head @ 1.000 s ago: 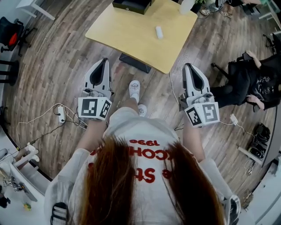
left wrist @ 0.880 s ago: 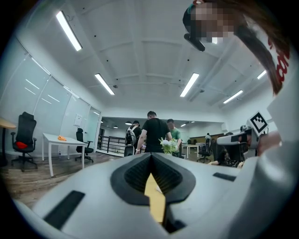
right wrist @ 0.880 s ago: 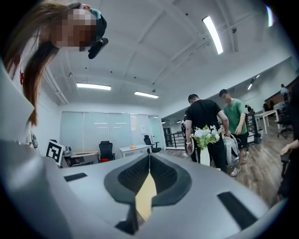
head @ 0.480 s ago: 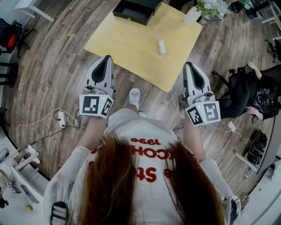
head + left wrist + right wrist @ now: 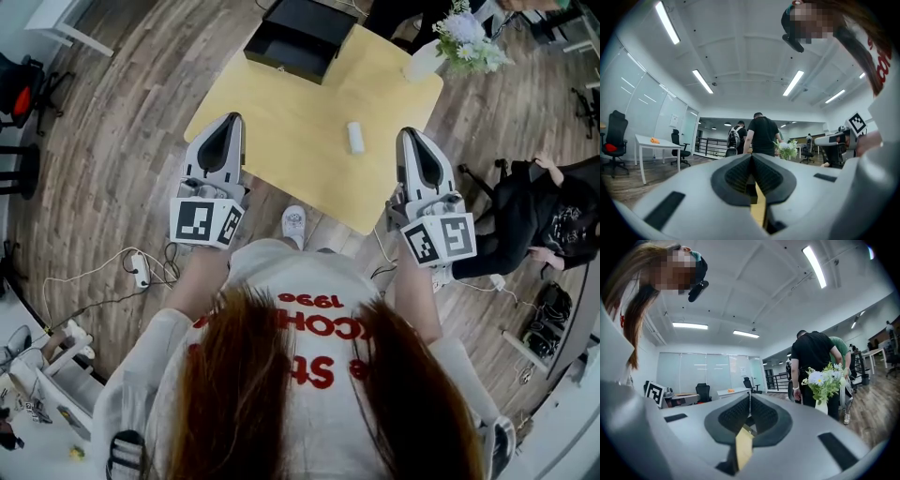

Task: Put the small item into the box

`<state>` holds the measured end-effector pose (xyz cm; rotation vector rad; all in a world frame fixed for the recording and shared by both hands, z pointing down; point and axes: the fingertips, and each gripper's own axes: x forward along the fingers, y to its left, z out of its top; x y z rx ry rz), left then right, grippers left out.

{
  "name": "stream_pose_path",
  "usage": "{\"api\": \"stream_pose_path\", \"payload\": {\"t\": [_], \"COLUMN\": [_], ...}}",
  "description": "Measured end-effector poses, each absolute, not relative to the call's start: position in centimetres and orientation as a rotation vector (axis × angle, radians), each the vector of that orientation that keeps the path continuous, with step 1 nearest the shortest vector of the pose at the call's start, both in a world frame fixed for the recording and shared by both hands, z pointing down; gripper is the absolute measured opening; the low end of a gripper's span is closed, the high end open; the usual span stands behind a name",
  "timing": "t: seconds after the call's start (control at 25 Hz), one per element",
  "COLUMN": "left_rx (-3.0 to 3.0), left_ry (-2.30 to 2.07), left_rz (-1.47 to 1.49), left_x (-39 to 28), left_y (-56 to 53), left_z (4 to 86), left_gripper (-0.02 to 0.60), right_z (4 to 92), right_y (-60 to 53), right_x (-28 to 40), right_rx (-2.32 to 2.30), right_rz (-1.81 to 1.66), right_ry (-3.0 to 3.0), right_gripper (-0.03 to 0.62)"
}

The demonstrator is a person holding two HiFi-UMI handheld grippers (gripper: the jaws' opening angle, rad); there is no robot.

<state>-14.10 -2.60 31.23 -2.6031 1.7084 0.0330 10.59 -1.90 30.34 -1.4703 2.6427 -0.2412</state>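
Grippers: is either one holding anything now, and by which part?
Nothing is held. The left gripper and right gripper both have their jaws shut on nothing. The small white item lies on the table.

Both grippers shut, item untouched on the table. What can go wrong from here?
1. The right gripper is shut. If it reaches the item without opening, it may shove or roll it across the table.
2. The vase stands at the far right corner, near the way to the box. A wide swing could tip it.
3. The box sits at the table's far edge, so a hard drop might nudge it off.
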Motion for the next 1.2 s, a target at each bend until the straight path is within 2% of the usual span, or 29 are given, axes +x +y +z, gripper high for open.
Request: {"api": "stream_pose_path", "payload": {"t": [0.4,1.2], "left_rx": [-2.644,-2.488], "left_ry": [1.709,1.853], "left_rz": [0.001,0.044], "left_x": [-13.6,-11.9], "left_y": [-6.0,-9.8], "left_z": [32.8,30.9], "left_gripper": [0.008,0.008], "right_z": [32.1,31.6], "right_y": [-3.9,-8.9], "right_x": [11.4,12.3], "right_rx": [-1.524,-1.318], "right_rz": [-0.316,-0.315], "right_ry": [2.653,2.785], "right_gripper": [0.009,0.009]}}
